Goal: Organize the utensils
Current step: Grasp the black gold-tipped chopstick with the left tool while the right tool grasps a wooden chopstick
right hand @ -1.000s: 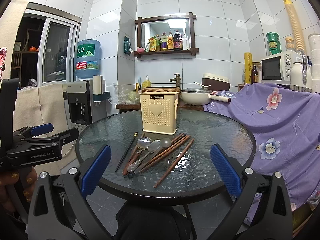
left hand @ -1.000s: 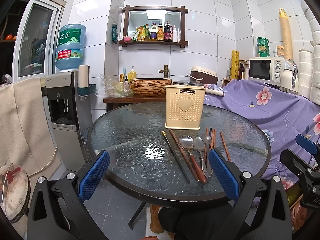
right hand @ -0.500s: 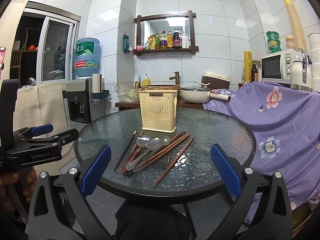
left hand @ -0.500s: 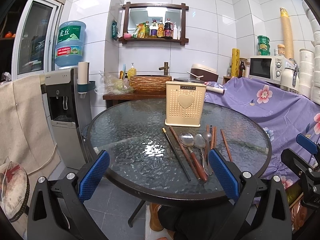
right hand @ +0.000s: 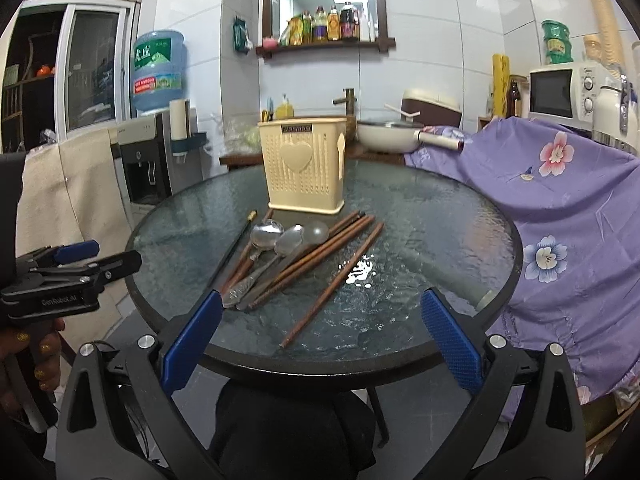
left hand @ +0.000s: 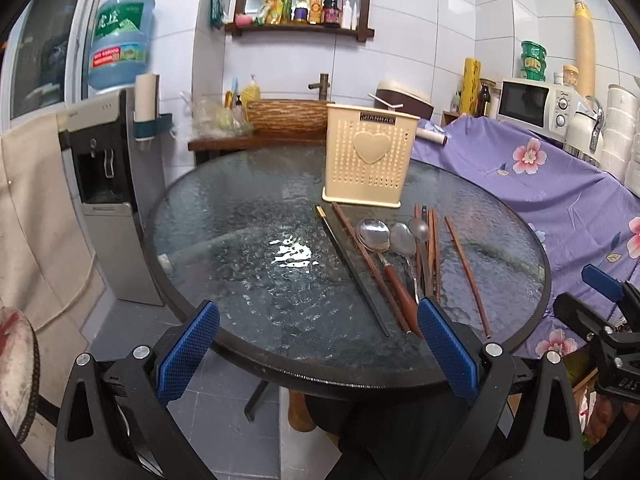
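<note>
Both your grippers, left gripper [left hand: 318, 346] and right gripper [right hand: 320, 334], hang spread wide and empty at the near rim of the round glass table [right hand: 440, 216]. The loose wooden chopsticks and steel spoons [right hand: 296, 256] lie frame centre, long axes running toward the cream perforated plastic holder [right hand: 306, 170] behind. Handle ends sit nearest your right gripper's left pad.

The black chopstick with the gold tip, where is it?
In the left wrist view the black chopstick lies on the glass table, leftmost of the utensils, just left of a brown chopstick.
</note>
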A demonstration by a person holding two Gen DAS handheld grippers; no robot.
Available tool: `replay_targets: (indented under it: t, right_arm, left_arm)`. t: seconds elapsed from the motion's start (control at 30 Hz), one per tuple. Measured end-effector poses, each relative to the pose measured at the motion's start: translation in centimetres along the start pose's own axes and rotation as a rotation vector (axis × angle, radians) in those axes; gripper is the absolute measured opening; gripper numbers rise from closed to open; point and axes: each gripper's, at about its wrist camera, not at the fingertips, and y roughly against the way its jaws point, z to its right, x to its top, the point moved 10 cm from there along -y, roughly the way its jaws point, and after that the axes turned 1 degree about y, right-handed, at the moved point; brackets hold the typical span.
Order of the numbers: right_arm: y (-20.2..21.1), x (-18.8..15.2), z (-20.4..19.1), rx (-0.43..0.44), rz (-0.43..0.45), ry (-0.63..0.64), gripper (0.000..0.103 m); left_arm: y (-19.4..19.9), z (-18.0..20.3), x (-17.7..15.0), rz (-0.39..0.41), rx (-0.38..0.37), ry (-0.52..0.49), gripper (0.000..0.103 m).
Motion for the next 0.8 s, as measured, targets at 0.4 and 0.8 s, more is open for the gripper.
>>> replay_targets:
  t: [0.4, 0.8]
  right_arm:
    - [-8.1, 1.6, 3.0, -0.011, -0.203, 0.046, 0.083]
    - [-17.7, 3.7, 6.3, 0.004, -0.447, -0.134, 0.053]
  left_arm:
    - [-7.3, -1.2, 1.6, -0.164, -0.001, 0.005, 0.097]
    - [-14.2, -0.6, 5.4, -0.309, -0.043, -0.011, 0.070]
